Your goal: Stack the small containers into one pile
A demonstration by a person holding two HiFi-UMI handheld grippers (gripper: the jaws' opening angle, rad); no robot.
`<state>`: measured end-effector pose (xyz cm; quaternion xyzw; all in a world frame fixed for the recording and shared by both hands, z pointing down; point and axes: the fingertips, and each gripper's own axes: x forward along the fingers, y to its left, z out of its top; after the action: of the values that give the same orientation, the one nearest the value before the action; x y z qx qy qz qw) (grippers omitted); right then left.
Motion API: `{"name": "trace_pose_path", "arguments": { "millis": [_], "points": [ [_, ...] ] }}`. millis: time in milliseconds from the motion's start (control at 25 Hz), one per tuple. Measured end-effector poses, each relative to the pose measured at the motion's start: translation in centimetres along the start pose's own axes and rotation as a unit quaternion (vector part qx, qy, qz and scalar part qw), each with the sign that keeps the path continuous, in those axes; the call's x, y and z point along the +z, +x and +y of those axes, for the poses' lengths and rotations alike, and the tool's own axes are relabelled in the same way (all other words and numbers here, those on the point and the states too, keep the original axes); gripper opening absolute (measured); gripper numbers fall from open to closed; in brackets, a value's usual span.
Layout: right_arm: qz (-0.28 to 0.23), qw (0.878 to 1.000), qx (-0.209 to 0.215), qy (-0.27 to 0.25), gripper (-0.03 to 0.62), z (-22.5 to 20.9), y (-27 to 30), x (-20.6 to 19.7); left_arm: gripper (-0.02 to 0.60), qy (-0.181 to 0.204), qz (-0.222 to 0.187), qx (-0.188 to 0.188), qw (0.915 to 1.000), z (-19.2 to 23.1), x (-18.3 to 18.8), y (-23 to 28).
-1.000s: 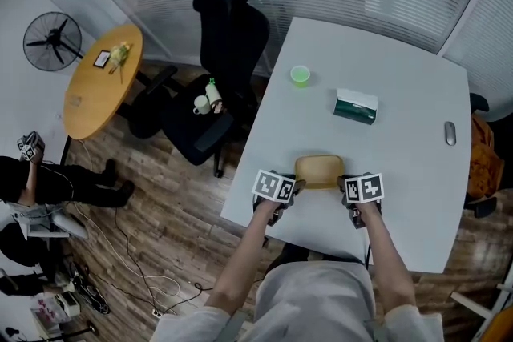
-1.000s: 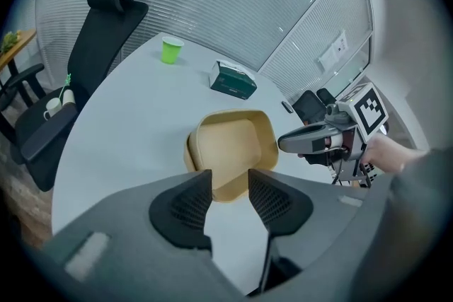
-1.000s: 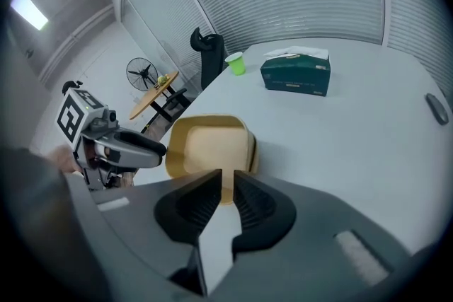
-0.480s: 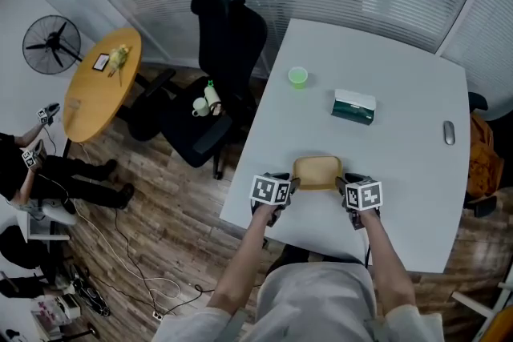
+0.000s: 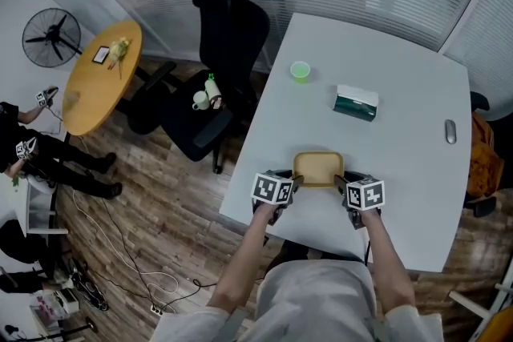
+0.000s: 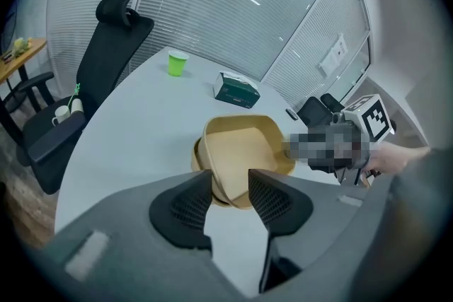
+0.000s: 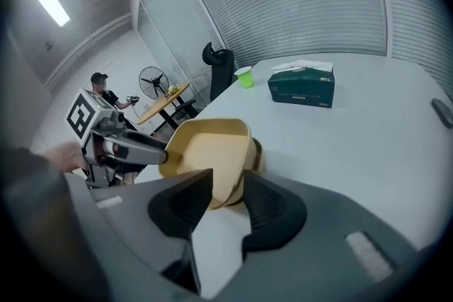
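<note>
A pile of tan, square-ish small containers [image 5: 318, 170] sits near the front edge of the white table [image 5: 401, 172]. The top container [image 6: 244, 148] rests tilted inside the lower one. My left gripper [image 5: 295, 182] is at the pile's left side. Its jaws are open [image 6: 230, 184], with the near rim corner between the pads and a gap showing. My right gripper [image 5: 341, 182] is at the pile's right side. Its jaws [image 7: 228, 184] have just been opening and stand open around the top container's rim [image 7: 209, 152]. The left gripper's fingertip [image 7: 159, 151] meets the far rim.
A green cup [image 5: 300, 71], a dark green tissue box [image 5: 357, 102] and a grey mouse [image 5: 450, 132] lie further back on the table. A black office chair [image 5: 216, 84] and a round wooden table [image 5: 100, 76] stand to the left. The table's front edge is just below the grippers.
Both grippers have stayed on either side of the pile. The pile has not visibly shifted. A person at the far left of the room has moved.
</note>
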<state>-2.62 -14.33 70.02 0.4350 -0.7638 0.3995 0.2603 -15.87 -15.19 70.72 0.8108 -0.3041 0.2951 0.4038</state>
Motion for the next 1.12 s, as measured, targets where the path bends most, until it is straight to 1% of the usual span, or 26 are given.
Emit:
{"name": "trace_pose_path", "arguments": {
  "millis": [120, 240, 400, 520, 760, 1120],
  "points": [
    [0.005, 1.000, 0.007, 0.009, 0.130, 0.5, -0.5, 0.2, 0.167, 0.000, -0.003, -0.007, 1.0000, -0.5, 0.5, -0.8],
    [0.003, 1.000, 0.007, 0.015, 0.131, 0.5, -0.8, 0.8, 0.167, 0.007, -0.006, -0.016, 0.9998, -1.2, 1.6, -1.3],
    [0.013, 1.000, -0.002, 0.024, 0.129, -0.1, -0.5, 0.5, 0.167, 0.012, 0.014, -0.016, 0.9997, -1.1, 1.5, -0.8],
    [0.020, 1.000, -0.004, 0.015, 0.129, -0.1, -0.3, 0.4, 0.167, 0.008, 0.017, -0.013, 0.9997, -0.8, 1.3, -0.6],
    [0.030, 0.999, -0.011, 0.014, 0.129, -0.2, 0.0, 0.6, 0.167, -0.004, 0.024, -0.014, 0.9996, -0.8, 0.6, -0.3],
    [0.046, 0.999, -0.024, -0.009, 0.124, -0.2, 0.8, 0.6, 0.166, -0.009, 0.028, 0.000, 0.9996, 0.6, 0.0, 0.7]
  ]
}}
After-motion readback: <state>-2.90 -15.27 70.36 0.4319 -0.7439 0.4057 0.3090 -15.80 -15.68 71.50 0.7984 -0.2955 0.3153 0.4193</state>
